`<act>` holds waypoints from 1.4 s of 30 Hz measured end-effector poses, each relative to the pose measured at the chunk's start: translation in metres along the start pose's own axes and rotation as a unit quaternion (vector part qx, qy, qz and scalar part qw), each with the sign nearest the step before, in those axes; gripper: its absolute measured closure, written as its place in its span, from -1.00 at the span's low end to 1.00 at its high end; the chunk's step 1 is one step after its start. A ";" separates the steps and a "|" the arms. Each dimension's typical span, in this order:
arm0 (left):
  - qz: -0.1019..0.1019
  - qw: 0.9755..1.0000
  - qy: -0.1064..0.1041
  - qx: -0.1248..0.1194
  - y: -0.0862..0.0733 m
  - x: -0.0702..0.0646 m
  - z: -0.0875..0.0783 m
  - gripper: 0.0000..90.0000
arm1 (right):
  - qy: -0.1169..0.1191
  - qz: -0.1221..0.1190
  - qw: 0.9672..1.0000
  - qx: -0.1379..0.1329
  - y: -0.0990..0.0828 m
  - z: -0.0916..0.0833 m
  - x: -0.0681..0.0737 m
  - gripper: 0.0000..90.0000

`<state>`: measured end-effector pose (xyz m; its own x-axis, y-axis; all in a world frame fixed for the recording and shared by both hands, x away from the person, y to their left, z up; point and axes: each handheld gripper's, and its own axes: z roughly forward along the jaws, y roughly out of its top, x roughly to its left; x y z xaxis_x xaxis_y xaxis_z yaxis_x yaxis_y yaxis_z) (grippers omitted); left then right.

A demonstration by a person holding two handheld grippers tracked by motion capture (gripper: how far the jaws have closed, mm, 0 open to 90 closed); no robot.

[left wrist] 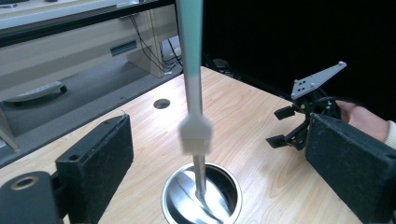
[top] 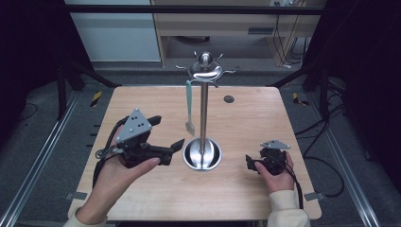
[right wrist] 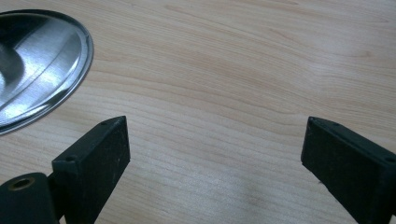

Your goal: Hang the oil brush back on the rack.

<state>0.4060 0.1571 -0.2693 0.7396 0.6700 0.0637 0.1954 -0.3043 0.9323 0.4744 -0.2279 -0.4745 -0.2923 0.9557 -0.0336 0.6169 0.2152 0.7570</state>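
On the steel stand at the worktop centre, the teal brush is already hanging from a hook, while left tongs and right tongs are both standing open, gripping nothing.

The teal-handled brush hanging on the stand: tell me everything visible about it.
The brush has a long, slim teal handle and a short whitish head at the bottom. It hangs upright from a hook of the metal stand, head down, ending above the table beside the pole, over the round base's edge. The open left tongs flank it without touching.
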 end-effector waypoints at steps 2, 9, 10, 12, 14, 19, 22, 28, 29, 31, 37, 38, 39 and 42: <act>0.005 1.000 -0.003 0.001 -0.002 -0.002 -0.003 -0.85 | 0.000 0.001 1.000 -0.001 0.000 0.000 0.000 -0.81; 0.011 1.000 -0.005 -0.003 -0.013 -0.006 -0.012 -0.86 | -0.001 -0.001 1.000 -0.002 0.000 -0.001 0.000 -0.81; 0.009 1.000 -0.006 -0.004 -0.015 -0.006 -0.012 -0.86 | -0.001 0.000 1.000 -0.001 0.000 -0.001 0.001 -0.81; 0.010 1.000 -0.005 -0.002 -0.019 -0.006 -0.013 -0.86 | -0.003 -0.001 1.000 0.000 0.000 -0.001 0.001 -0.80; 0.011 1.000 -0.003 0.001 -0.023 -0.005 -0.013 -0.86 | -0.003 -0.002 1.000 -0.001 0.000 -0.001 0.000 -0.80; 0.006 1.000 -0.001 0.007 -0.035 -0.004 -0.012 -0.86 | -0.003 -0.002 1.000 -0.001 0.000 -0.001 0.000 -0.80; 0.004 1.000 -0.002 0.012 -0.042 -0.004 -0.011 -0.86 | -0.002 0.001 1.000 0.000 0.000 -0.001 0.000 -0.81; 0.001 1.000 -0.001 0.024 -0.058 -0.003 -0.009 -0.87 | -0.003 0.002 1.000 -0.001 0.000 -0.001 0.000 -0.81; 0.000 1.000 -0.001 0.026 -0.060 -0.002 -0.008 -0.87 | -0.003 0.001 1.000 -0.001 0.000 -0.001 0.000 -0.81; 0.000 1.000 0.002 0.029 -0.065 -0.001 -0.007 -0.87 | -0.003 0.002 1.000 -0.001 0.000 -0.002 0.000 -0.81; -0.005 0.999 0.010 0.044 -0.084 0.001 -0.002 -0.88 | -0.004 0.001 1.000 -0.001 0.000 -0.001 0.000 -0.81; -0.006 0.999 0.010 0.047 -0.087 0.001 -0.001 -0.88 | -0.004 0.000 1.000 -0.001 0.000 -0.001 0.000 -0.81; -0.004 0.999 0.011 0.051 -0.091 0.002 0.000 -0.88 | -0.004 0.000 1.000 -0.001 -0.001 -0.001 0.000 -0.81; -0.005 0.998 0.012 0.058 -0.101 0.004 0.003 -0.89 | -0.004 0.001 1.000 -0.001 -0.001 -0.002 0.000 -0.81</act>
<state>0.3911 0.1883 -0.3646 0.7219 0.6891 0.0634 0.2777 -0.3724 0.8856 0.4730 -0.2284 -0.4740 -0.2851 0.9578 -0.0362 0.6167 0.2122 0.7581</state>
